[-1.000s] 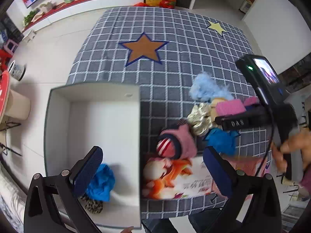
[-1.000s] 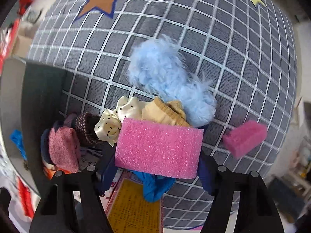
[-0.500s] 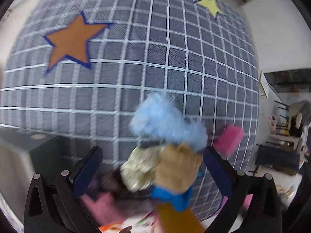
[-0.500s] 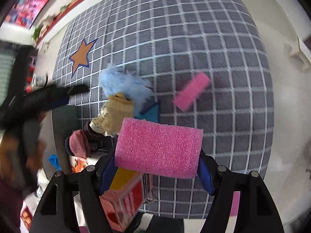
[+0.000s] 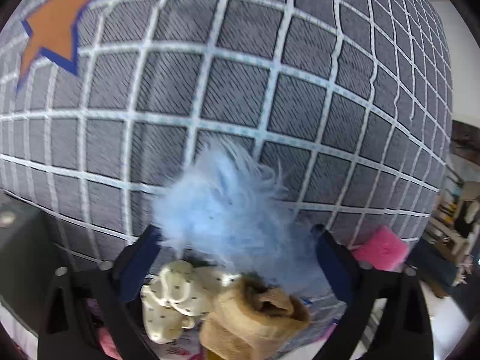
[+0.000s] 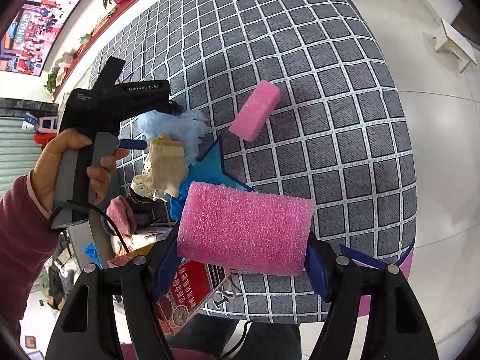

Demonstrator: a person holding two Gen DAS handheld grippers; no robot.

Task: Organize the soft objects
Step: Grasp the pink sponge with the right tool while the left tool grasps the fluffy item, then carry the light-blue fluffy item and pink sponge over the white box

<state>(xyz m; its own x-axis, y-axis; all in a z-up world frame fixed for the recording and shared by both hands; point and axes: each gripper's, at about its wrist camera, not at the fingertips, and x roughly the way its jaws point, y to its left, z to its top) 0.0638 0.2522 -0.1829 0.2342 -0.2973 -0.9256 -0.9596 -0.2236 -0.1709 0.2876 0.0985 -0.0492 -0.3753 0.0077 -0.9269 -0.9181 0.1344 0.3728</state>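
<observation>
A fluffy light-blue soft thing (image 5: pixel 228 210) lies on the checked tablecloth (image 5: pixel 210 60), and my left gripper (image 5: pixel 237 243) points down over it. Its jaws are closing with the fluff between the blue pads (image 5: pixel 150 243), and I see no firm squeeze. Just under the fluff lie a beige sock (image 5: pixel 255 321) and a cream dotted scrunchie (image 5: pixel 171 294). My right gripper (image 6: pixel 243 252) is shut on a pink foam sponge (image 6: pixel 244 228), held above the table. From the right wrist, the left gripper (image 6: pixel 156 126) shows in a person's hand (image 6: pixel 60 162) at the blue fluff (image 6: pixel 174 123).
A second pink sponge (image 6: pixel 255 109) lies alone on the cloth, to the right of the pile (image 5: pixel 379 249). A grey box (image 5: pixel 18 246) stands left of the pile. A pink knit item (image 6: pixel 120 210), a blue cloth (image 6: pixel 177 207) and a red printed packet (image 6: pixel 186 288) lie near the front edge.
The left gripper swung from above the box down over the blue fluff, and its jaws have narrowed. The right gripper lifted the pink sponge off the pile and rolled.
</observation>
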